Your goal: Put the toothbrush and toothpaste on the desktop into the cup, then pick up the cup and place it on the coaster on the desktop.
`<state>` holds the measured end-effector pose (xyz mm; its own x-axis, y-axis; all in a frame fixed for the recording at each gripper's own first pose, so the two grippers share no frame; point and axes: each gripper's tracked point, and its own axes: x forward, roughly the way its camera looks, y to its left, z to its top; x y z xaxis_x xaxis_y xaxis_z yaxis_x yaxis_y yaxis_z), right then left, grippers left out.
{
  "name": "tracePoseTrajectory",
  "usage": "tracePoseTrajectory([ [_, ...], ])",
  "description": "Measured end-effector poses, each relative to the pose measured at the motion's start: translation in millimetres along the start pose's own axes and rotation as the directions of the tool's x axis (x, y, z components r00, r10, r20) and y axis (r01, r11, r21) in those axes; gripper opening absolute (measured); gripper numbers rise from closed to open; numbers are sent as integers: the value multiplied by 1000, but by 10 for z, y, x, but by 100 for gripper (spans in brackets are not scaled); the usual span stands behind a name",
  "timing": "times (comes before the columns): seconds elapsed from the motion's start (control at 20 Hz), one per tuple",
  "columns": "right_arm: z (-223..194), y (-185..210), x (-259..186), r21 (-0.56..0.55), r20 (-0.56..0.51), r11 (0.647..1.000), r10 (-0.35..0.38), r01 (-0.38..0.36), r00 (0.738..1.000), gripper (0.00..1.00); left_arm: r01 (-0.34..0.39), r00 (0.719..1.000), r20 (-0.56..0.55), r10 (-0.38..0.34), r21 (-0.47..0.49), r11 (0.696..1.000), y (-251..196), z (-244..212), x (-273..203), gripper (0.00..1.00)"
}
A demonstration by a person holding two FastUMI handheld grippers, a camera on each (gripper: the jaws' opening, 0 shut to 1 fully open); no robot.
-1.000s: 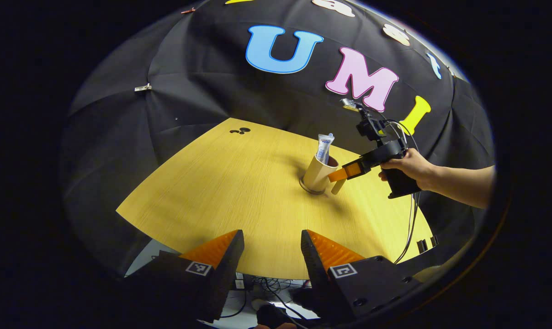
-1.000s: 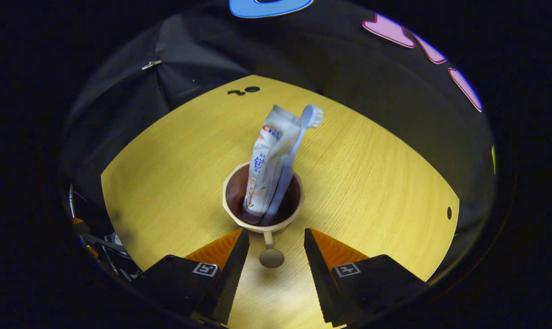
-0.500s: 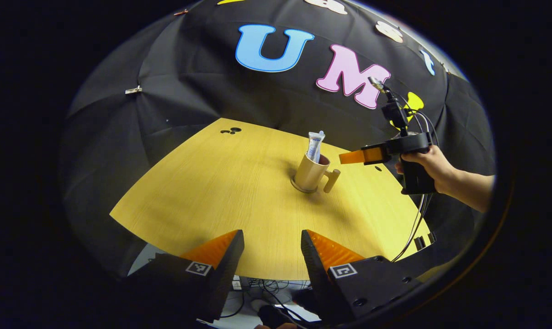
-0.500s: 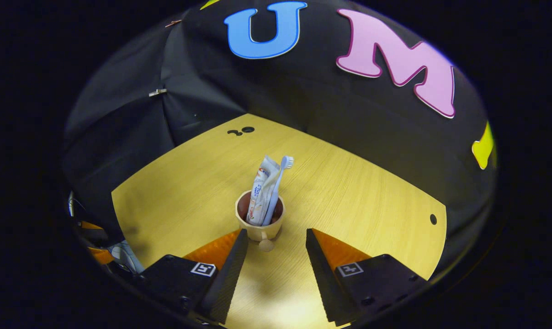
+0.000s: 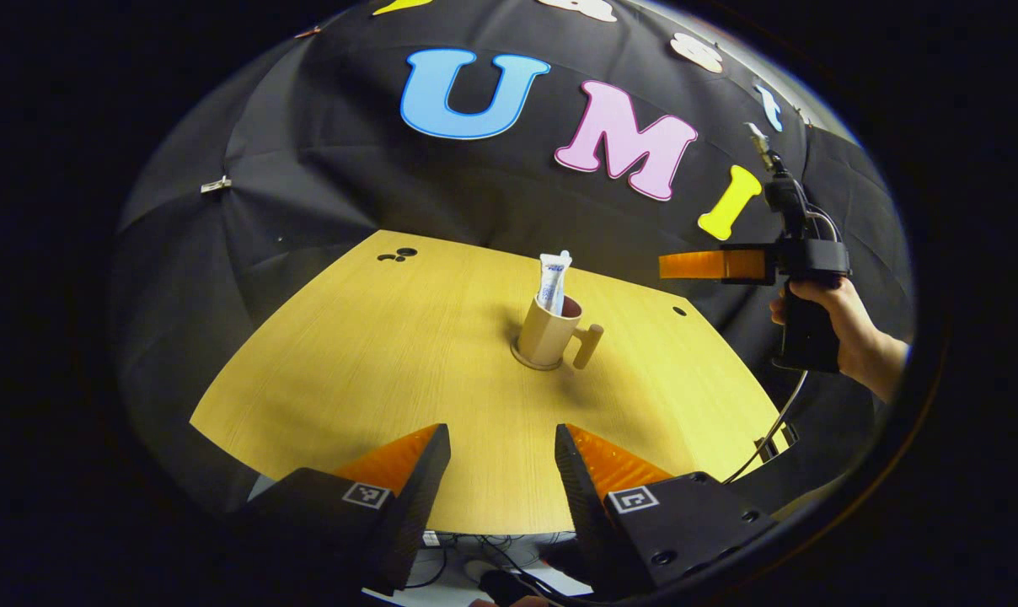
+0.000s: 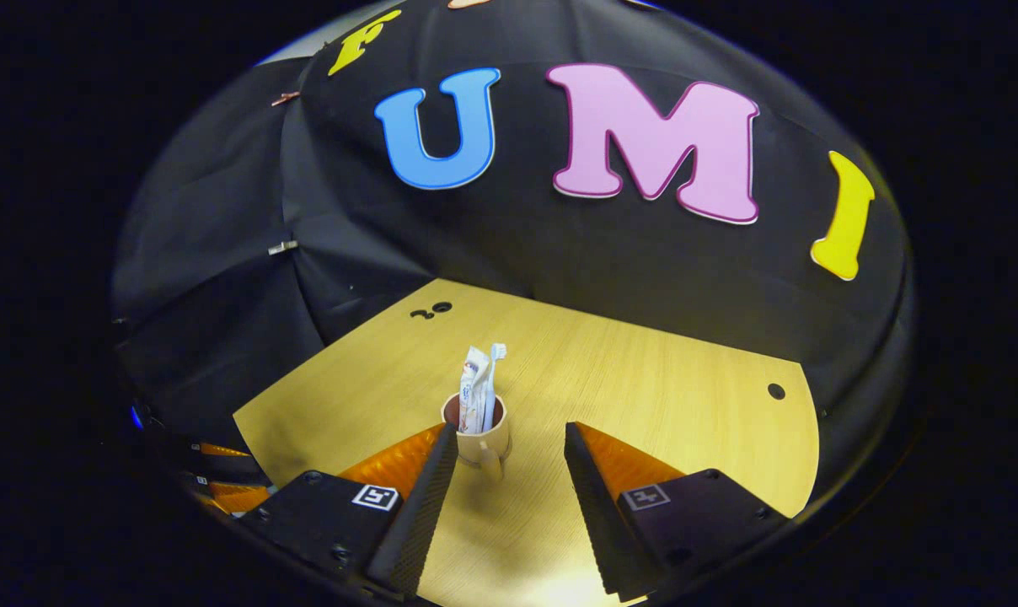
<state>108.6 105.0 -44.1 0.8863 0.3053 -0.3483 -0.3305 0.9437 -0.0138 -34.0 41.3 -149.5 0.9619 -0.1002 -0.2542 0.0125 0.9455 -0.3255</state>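
Note:
A beige cup (image 5: pixel 547 333) stands upright near the table's middle on a round coaster (image 5: pixel 526 362), its handle (image 5: pixel 589 344) pointing right. The toothpaste tube (image 5: pixel 551 282) sticks out of it. In the right gripper view the cup (image 6: pixel 482 438) holds the toothpaste (image 6: pixel 473 388) and the toothbrush (image 6: pixel 494 371), head up. My right gripper (image 6: pixel 509 459) is open, well back from the cup with nothing between its fingers. In the left gripper view that gripper (image 5: pixel 703 264) hovers high to the right of the cup, in a hand (image 5: pixel 829 316). My left gripper (image 5: pixel 500 459) is open over the table's near edge.
The wooden table (image 5: pixel 374 354) has small dark cable holes at its far left (image 5: pixel 395 254) and far right (image 5: pixel 679 311). Cables hang below its front edge (image 5: pixel 484 548). Black cloth walls close in behind the table.
The right gripper has pulled back from the cup and risen, staying open. The cup stays put on the coaster. The left gripper's view has shifted slightly.

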Motion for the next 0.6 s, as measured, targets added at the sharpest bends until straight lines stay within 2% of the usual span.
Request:
tracePoseTrajectory([
  [0.25, 189, -104, -419, 23, 85, 999, -25, 24, 996, 80, 29, 998, 49, -31, 32, 999, -196, 313, 15, 78],
  [0.6, 348, -136, -893, 43, 175, 999, -29, 21, 984, 80, 73, 985, 144, -91, 126, 989, -623, 933, 83, 79],
])
